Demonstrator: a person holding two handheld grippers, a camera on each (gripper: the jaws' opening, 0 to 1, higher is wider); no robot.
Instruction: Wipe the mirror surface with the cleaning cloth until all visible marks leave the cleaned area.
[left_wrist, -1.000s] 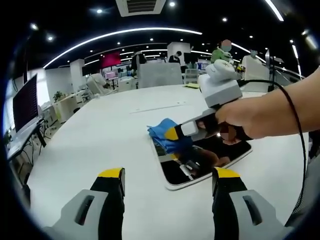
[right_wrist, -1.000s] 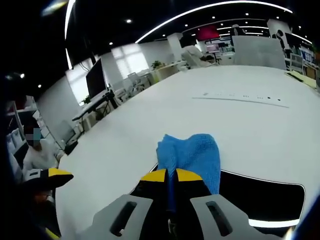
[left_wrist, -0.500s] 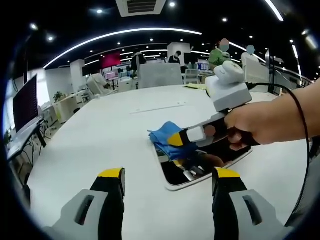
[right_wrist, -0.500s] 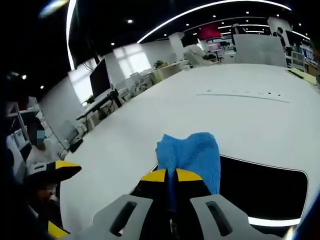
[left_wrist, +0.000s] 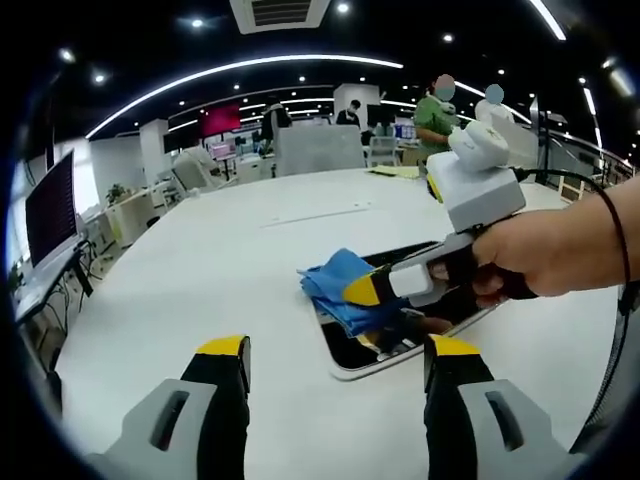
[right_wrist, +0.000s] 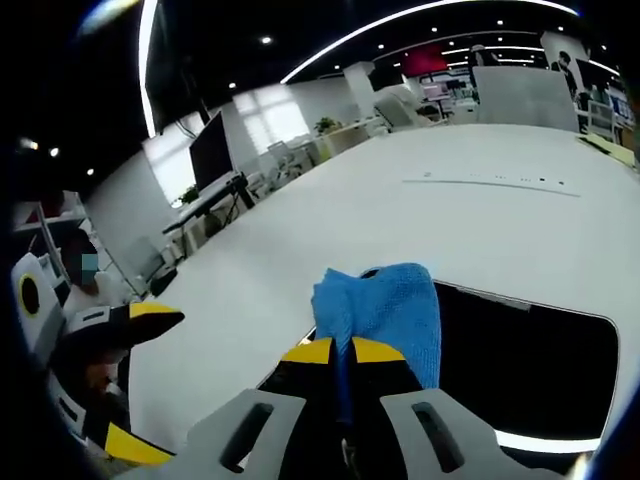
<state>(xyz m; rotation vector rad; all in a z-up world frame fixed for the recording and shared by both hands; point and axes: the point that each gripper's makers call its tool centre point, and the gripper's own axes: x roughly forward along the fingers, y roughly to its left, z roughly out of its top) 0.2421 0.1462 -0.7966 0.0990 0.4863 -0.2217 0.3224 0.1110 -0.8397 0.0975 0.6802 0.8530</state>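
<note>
Right gripper: jaws pressed together on a fold of the blue cleaning cloth, which bunches out ahead of the yellow tips. In the left gripper view that same gripper comes in from the right, held in a person's hand, with the cloth resting on the near-left corner of the mirror.

Left gripper: jaws spread apart, nothing between them, hovering above the table short of the mirror's near edge. Its yellow-tipped jaws also show at the left of the right gripper view.

Mirror lies flat on the white table, dark glass, pale rim. Marks on the glass are too small to make out.

Risks, as judged:
- Cloth is bunched, not flat, so a pass may skip streaks or smear them.
- Mirror is unheld; a hard sideways stroke could slide it across the table.
- Cloth held by one fold could drag free under pressure.

Count: one mirror, one cloth, two grippers.
</note>
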